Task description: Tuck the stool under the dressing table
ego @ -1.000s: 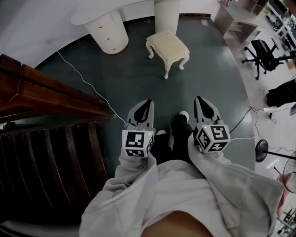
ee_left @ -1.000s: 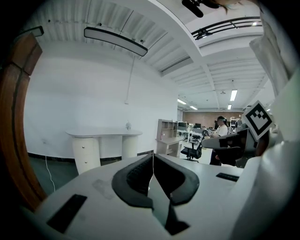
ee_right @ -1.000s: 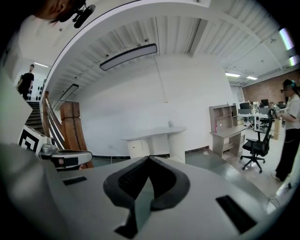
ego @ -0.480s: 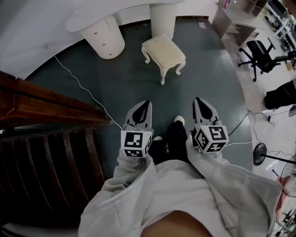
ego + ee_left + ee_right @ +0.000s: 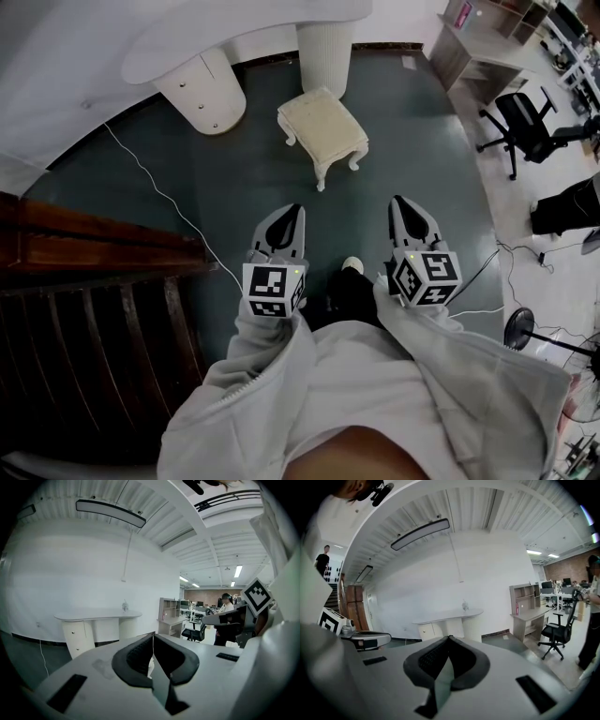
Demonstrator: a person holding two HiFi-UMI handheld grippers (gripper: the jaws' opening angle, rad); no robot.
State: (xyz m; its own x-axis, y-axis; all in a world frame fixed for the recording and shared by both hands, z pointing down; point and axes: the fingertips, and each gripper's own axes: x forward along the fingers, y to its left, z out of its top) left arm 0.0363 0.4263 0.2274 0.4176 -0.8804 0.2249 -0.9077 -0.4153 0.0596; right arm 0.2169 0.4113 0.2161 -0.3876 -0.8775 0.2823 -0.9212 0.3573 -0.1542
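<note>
Left gripper [image 5: 292,210]: jaws pressed together with the tips meeting, holding nothing; it is held low in front of the person and points toward 12 o'clock.
Right gripper [image 5: 401,201]: jaws also closed tip to tip and empty; it is level with the left one and points the same way.
Stool [image 5: 323,127]: a cream stool with a cushioned top and curved legs, upright on the dark floor [image 5: 412,141].
Stool and fingers: well apart from both pairs. It lies at about 1 o'clock from the left tips and 11 o'clock from the right tips, and touches neither.
Dressing table [image 5: 187,47]: a white curved top against the wall at 12 o'clock, resting on a drawer unit [image 5: 199,89] and a round ribbed column [image 5: 323,52].
Stool and table: the stool stands out in front, just beside the column at its 6 o'clock — not under the top.
Surroundings: a white cable [image 5: 159,192] runs across the floor at 9 o'clock of the stool, a dark wooden stair rail [image 5: 94,248] is at 9 o'clock of the grippers, and a black office chair [image 5: 525,117] is at 3 o'clock of the stool.
</note>
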